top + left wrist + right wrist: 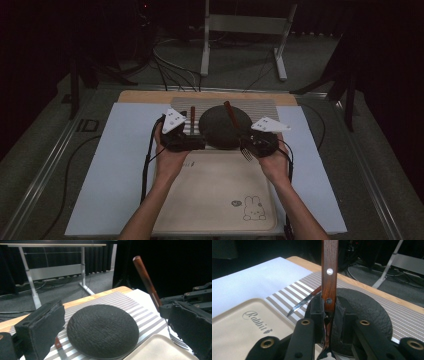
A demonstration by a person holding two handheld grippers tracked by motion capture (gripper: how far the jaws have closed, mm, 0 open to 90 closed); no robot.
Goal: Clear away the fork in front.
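Note:
A dark round plate [225, 127] [102, 330] [367, 312] lies on a striped placemat [262, 107]. My right gripper [248, 141] [329, 303] is shut on a fork's wooden handle [329, 277] [146, 280]. The handle slants up over the plate's right side, and the tines [246, 154] [178, 340] point toward the tray. My left gripper [196, 143] [117, 315] stands open at the plate's left edge, nothing between its jaws. A wooden-handled knife [191, 119] [58, 345] [303, 302] rests on the placemat left of the plate.
A beige tray [215, 195] [242, 327] with a rabbit print sits in front of the plate, on a white table cover [120, 165]. Beyond the table's wooden far edge stand a metal frame [240, 25] and floor cables [170, 70].

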